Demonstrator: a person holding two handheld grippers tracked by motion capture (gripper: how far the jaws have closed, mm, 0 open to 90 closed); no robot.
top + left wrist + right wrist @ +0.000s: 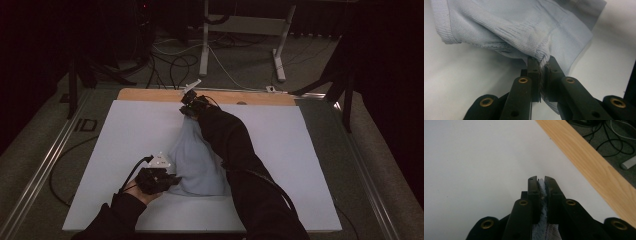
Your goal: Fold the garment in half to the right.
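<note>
A pale blue ribbed garment (197,160) lies bunched in the middle of the white sheet (125,130) that covers the table, stretched from near side to far side between two grippers. The left gripper (172,181) is clenched on a gathered corner of the cloth at the near edge — the fabric puckers right at its pads (534,68). The right gripper (189,111), at the end of a dark sleeve (235,150), pinches the far end close to the wooden table edge (150,94) — blue cloth shows between its closed jaws.

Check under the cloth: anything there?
The cloth hangs between the left gripper and right gripper over the white board. Whatever is beneath its draped middle is covered.
</note>
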